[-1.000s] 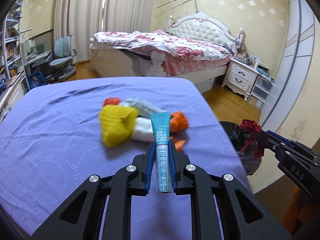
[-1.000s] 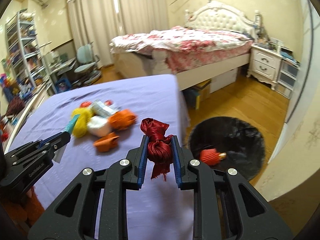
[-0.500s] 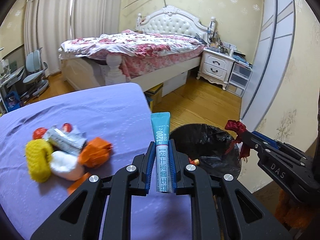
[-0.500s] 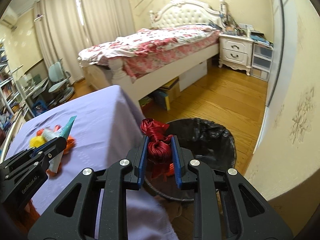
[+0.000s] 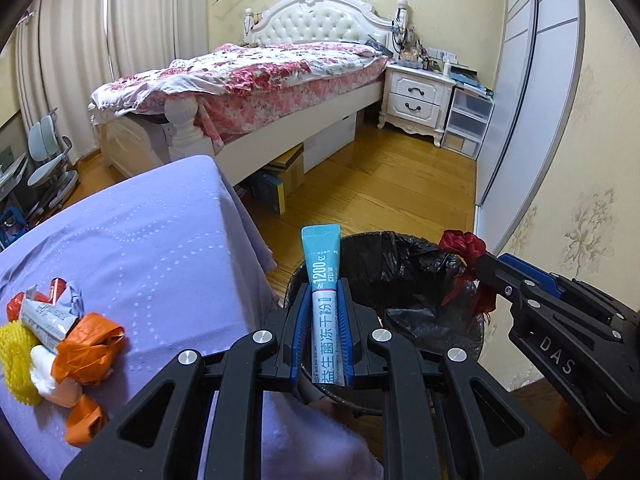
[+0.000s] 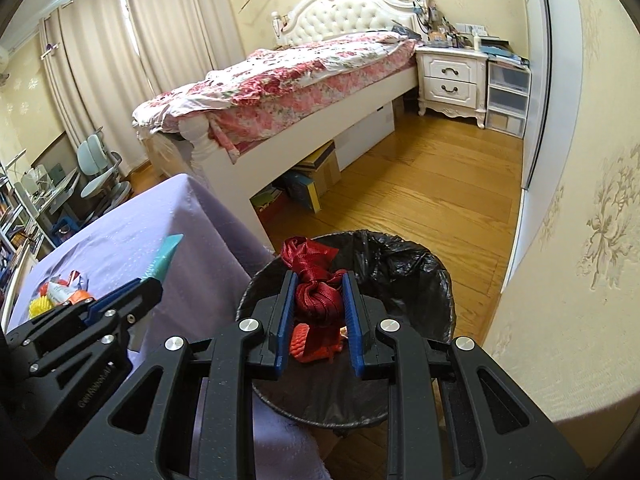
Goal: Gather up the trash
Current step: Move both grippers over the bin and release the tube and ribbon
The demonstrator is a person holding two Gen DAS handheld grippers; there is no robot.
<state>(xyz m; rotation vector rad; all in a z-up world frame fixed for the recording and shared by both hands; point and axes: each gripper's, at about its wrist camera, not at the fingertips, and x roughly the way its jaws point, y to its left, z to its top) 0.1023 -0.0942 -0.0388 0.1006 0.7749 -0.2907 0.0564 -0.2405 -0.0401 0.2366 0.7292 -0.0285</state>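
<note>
While both pieces of trash hang above the bin, neither has been let go: a slim teal-and-white powder sachet (image 5: 323, 300) stands upright between the closed fingers of the left gripper (image 5: 324, 334), and a knotted dark-red ribbon (image 6: 316, 280) is pinched in the right gripper (image 6: 319, 322). Below them sits a round waste bin lined with a black plastic bag (image 6: 404, 280), on the wooden floor just beside the corner of the lavender-clothed worktop (image 5: 152, 248). An orange-red piece of trash (image 6: 304, 342), partly hidden behind the ribbon, already lies inside the bin. In the left view the sachet looks to sit over the bin's near rim rather than its middle, so a release here could tip it against the edge and onto the floor or the hanging cloth. The ribbon's loose ends might snag on the fingers and fail to drop. More trash waits on the worktop: a yellow foam net (image 5: 16, 360), crumpled orange plastic (image 5: 90, 348) and a silver wrapper (image 5: 46, 320).
</note>
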